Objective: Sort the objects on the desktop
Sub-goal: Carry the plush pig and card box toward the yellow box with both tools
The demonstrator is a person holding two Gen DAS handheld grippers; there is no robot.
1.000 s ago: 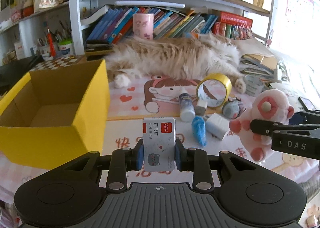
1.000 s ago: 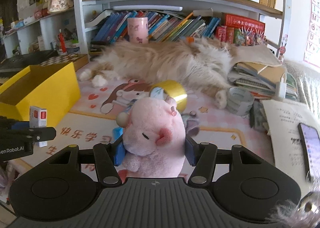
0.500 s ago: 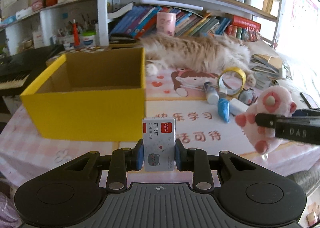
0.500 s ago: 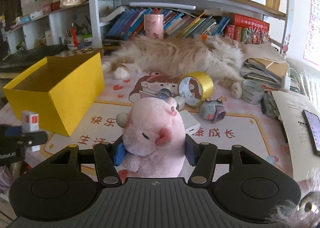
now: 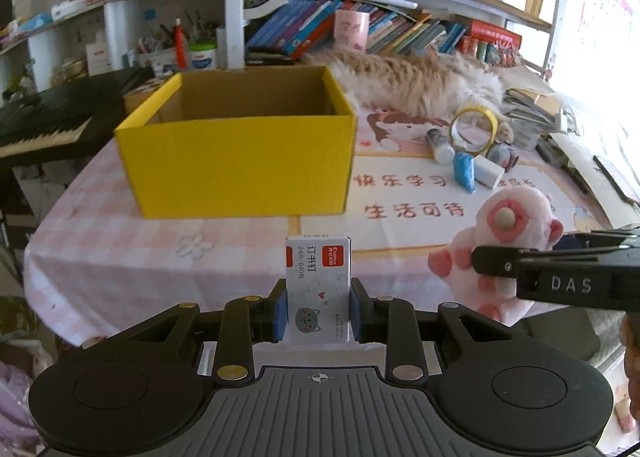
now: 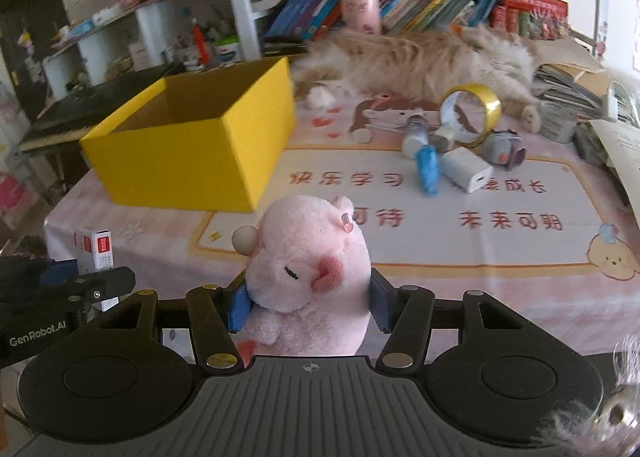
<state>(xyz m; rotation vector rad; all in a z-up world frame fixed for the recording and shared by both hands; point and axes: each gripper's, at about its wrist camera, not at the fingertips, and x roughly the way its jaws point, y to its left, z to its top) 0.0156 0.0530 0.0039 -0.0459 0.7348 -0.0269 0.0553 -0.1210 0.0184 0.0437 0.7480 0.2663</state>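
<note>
My left gripper (image 5: 319, 313) is shut on a small white staple box (image 5: 318, 289) with red labels and a cat drawing, held upright in front of the table's near edge. My right gripper (image 6: 308, 307) is shut on a pink plush toy (image 6: 310, 269); the left wrist view shows that plush toy (image 5: 500, 241) at the right. An open yellow cardboard box (image 5: 240, 149) stands on the table's left half, its inside bare as far as I can see. The staple box (image 6: 94, 251) also shows low on the left of the right wrist view.
A fluffy cat (image 6: 420, 57) lies along the back of the table. Before it lie a yellow tape roll (image 6: 472, 113), a glue stick (image 6: 414, 135), a blue packet (image 6: 428, 171), a white charger (image 6: 466, 169) and a small grey toy (image 6: 504, 149). A keyboard (image 5: 44, 125) stands at the left; bookshelves behind.
Both grippers have pulled back from the table with their objects still held. The yellow box and the loose items now look farther away, and the table's near edge has come into view.
</note>
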